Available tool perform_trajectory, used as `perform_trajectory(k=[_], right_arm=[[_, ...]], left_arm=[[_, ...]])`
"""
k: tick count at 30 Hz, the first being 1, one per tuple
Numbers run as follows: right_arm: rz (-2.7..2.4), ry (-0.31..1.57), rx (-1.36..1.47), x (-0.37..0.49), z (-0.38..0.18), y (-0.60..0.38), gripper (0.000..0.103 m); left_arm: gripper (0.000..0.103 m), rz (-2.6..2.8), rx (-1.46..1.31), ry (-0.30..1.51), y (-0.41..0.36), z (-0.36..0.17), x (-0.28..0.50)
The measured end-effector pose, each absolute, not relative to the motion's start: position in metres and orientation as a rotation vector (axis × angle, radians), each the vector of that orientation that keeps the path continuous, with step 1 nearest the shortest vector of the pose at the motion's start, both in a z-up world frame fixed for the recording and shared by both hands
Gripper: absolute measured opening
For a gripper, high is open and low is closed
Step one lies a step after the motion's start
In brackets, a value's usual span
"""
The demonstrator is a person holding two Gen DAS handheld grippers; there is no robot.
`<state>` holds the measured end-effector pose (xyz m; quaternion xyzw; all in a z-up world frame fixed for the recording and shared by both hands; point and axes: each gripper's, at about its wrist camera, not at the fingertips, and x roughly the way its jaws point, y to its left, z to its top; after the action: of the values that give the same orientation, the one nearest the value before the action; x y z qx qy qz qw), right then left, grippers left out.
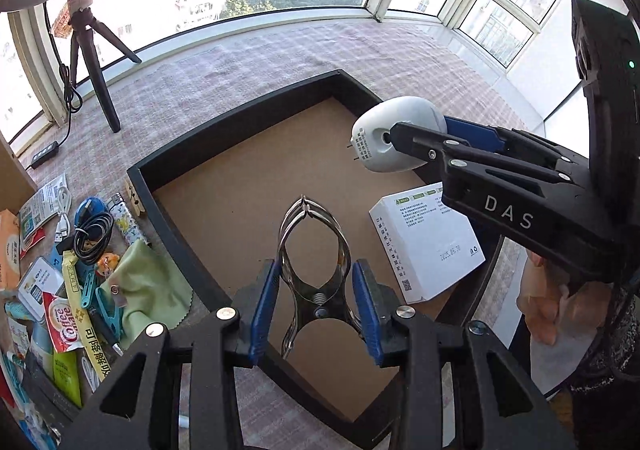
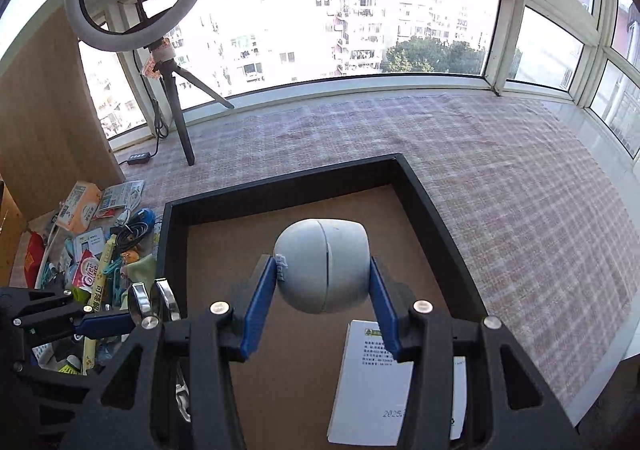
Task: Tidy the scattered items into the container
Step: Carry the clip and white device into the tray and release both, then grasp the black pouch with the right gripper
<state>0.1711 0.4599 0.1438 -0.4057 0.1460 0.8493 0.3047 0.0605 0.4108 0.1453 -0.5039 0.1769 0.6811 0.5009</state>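
The container [image 2: 436, 210], a black-walled tray with a brown floor, lies on the checked cloth with only a white box [image 2: 376, 382] inside. Your right gripper [image 2: 324, 278] has its jaws clamped on a white egg-shaped plug [image 2: 322, 264] above it, while your left gripper [image 1: 316, 290] grips a metal clip [image 1: 310, 246] over the near wall. You seem to be at the drop-off: lower both, release, then return for the scattered pile [image 1: 80, 258] left of the tray.

My left gripper [image 1: 316, 306]: black skeletal frame, blue pads, silver screws. Right gripper [image 1: 394, 138]: same build, white "DAS" lettering, green LED. Bare hand [image 1: 546, 302] behind it.
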Motion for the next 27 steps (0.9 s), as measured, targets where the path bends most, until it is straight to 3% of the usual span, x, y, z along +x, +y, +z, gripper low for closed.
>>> perform_trajectory(k=[2, 4, 15, 27], right_arm=[[2.226, 0.376, -1.078, 0.173, 0.146, 0.461, 0.056], [2.236, 0.367, -1.043, 0.175, 0.151, 0.459, 0.063], [2.386, 0.43, -1.071, 0.142, 0.159, 0.414, 0.063], [2.618, 0.445, -1.263, 0.072, 0.148, 0.321, 0.063]], left_arm=[[0.068, 1.674, -1.208, 0.423, 0.408, 0.147, 0.062], [0.068, 1.694, -1.201, 0.423, 0.403, 0.149, 0.06], [0.068, 1.832, -1.264, 0.362, 0.33, 0.156, 0.013], [0.066, 2.057, -1.441, 0.187, 0.174, 0.132, -0.053]])
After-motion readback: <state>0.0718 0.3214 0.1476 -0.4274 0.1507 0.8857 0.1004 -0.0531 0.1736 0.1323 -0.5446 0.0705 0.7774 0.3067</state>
